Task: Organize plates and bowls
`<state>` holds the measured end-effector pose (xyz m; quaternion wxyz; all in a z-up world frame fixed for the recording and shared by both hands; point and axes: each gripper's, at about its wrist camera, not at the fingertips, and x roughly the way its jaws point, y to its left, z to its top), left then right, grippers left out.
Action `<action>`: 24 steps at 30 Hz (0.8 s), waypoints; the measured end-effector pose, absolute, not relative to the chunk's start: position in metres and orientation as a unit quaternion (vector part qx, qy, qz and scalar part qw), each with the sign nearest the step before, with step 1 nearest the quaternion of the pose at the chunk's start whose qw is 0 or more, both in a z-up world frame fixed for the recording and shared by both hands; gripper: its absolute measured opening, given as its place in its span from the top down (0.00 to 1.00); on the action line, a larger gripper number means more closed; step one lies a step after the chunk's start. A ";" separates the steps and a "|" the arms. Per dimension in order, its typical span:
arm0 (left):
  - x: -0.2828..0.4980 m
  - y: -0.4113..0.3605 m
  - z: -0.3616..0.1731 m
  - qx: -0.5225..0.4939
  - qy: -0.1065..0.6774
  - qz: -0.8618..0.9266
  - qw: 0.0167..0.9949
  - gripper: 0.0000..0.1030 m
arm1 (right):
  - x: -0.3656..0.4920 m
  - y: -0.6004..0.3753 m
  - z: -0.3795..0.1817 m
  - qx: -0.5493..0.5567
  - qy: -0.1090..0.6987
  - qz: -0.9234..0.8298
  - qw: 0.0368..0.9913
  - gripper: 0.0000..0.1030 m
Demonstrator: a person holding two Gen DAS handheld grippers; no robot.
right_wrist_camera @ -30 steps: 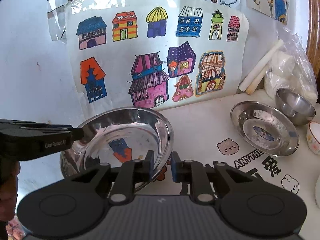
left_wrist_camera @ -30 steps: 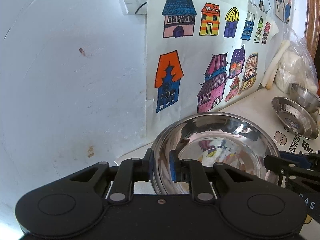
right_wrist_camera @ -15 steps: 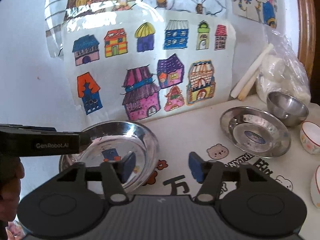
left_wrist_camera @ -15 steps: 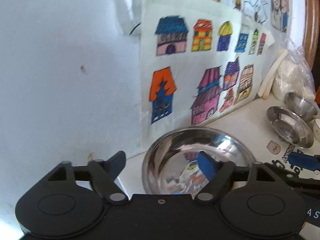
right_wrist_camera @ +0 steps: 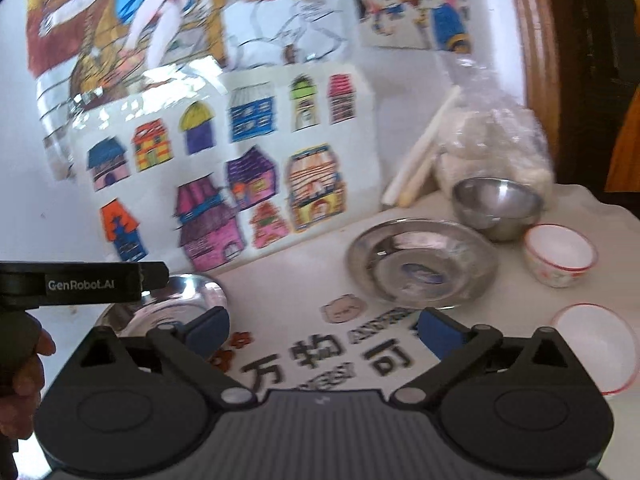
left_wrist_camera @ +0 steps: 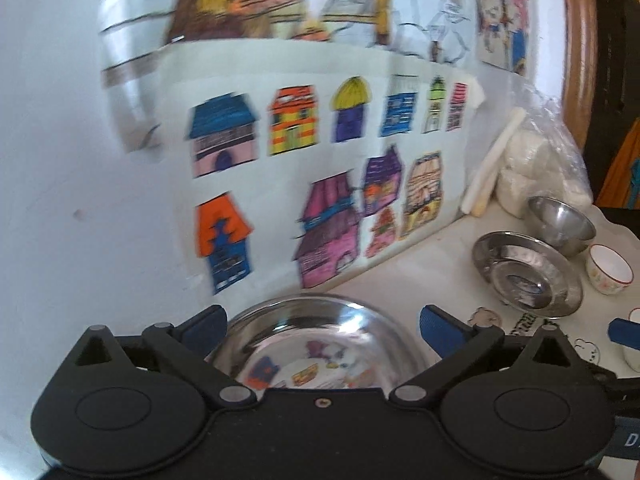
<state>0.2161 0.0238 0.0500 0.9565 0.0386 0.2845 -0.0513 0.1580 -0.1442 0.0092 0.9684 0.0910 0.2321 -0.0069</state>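
Observation:
A large steel bowl [left_wrist_camera: 316,344] rests on the table by the wall, seen in the gap of my left gripper [left_wrist_camera: 324,326]. Its jaws are opening wide and neither pad touches the rim. In the right wrist view the same bowl [right_wrist_camera: 172,308] lies at the left, partly behind one blue pad. My right gripper [right_wrist_camera: 323,330] is opening too, with only printed tablecloth between its fingers. A steel plate [right_wrist_camera: 424,264], a small steel bowl [right_wrist_camera: 496,208], a red-rimmed white bowl [right_wrist_camera: 560,256] and a white dish [right_wrist_camera: 596,348] stand to the right.
Coloured house drawings [right_wrist_camera: 224,184] hang on the wall right behind the table. A plastic bag of white stuff [right_wrist_camera: 492,148] and white sticks [right_wrist_camera: 420,160] lean in the back right corner. A person's hand [right_wrist_camera: 24,376] shows at the left edge.
Both grippers, shut on the large steel bowl's rim a second ago, have let go, spread wide and drawn back. The bowl stays on the table.

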 end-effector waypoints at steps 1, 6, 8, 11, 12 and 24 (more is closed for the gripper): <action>0.217 0.018 0.051 0.042 0.284 -0.055 0.956 0.01 | 0.156 -0.150 0.009 0.093 0.230 -0.012 0.969 0.00; 0.222 -0.015 0.050 0.059 0.285 -0.074 0.954 0.01 | 0.148 -0.183 0.007 0.104 0.222 -0.041 0.969 0.00; 0.225 -0.027 0.049 0.062 0.288 -0.078 0.953 0.01 | 0.148 -0.195 0.005 0.105 0.224 -0.047 0.968 0.00; 0.231 -0.043 0.044 0.061 0.296 -0.082 0.950 0.01 | 0.149 -0.211 0.004 0.100 0.227 -0.052 0.967 0.00; 0.234 -0.048 0.042 0.058 0.300 -0.081 0.949 0.01 | 0.150 -0.216 0.003 0.097 0.229 -0.053 0.967 0.00; 0.262 -0.081 0.018 0.014 0.334 -0.064 0.940 0.01 | 0.180 -0.260 0.001 0.061 0.263 -0.050 0.962 0.00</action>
